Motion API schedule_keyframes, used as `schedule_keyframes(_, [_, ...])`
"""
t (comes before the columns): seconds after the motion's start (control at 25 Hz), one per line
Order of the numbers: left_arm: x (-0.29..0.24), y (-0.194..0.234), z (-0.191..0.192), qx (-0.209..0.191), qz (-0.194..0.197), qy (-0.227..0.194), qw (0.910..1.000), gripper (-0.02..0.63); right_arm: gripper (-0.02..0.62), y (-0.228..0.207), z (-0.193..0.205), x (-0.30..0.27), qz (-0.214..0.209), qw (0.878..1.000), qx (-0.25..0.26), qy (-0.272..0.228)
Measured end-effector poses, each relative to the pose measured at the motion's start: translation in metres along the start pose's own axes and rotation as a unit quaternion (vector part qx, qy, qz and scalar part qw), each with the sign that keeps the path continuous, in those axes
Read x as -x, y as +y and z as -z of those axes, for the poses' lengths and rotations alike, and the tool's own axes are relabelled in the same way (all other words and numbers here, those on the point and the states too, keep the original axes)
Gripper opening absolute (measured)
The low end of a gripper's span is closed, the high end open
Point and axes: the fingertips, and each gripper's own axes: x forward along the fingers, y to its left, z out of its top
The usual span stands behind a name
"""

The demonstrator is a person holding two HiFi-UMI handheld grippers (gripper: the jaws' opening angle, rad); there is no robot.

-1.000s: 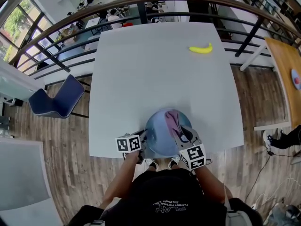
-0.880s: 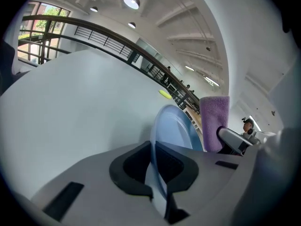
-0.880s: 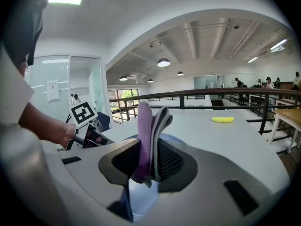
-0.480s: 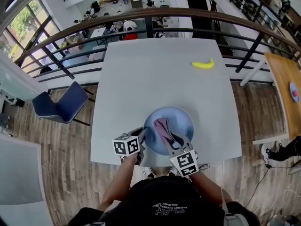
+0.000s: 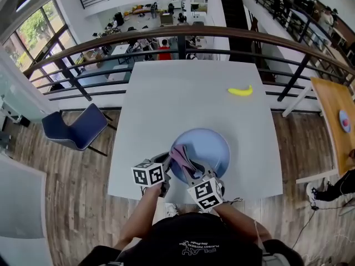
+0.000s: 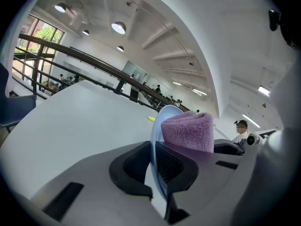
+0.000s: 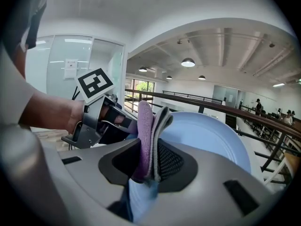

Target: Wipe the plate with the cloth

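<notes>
Head view: the tilted plate (image 5: 209, 148) hangs over the table's (image 5: 166, 104) near edge. Left gripper view: the left hand-held gripper (image 6: 155, 163) pinches only its thin rim, so a hard wipe could lever it free. Right gripper view: the right hand-held gripper (image 7: 149, 159) clamps the cloth (image 7: 143, 124), and its loose folds may slip out.

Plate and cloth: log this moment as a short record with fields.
plate: light blue plate, at the near edge of the white table
cloth: purple cloth, folded, over the plate's left part
left gripper: shut on the plate's rim
right gripper: shut on the cloth
other: banana, far right on the table, apart from the plate
</notes>
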Motion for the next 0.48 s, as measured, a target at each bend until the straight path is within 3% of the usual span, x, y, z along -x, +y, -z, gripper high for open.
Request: schedule_keyframes(0.48, [0.023,0.001,-0.010,-0.006,0.004,-0.020,0.9998,0.028,0.104,0.008,-0.010,-0.013,0.005,1.000,-0.008,0.009])
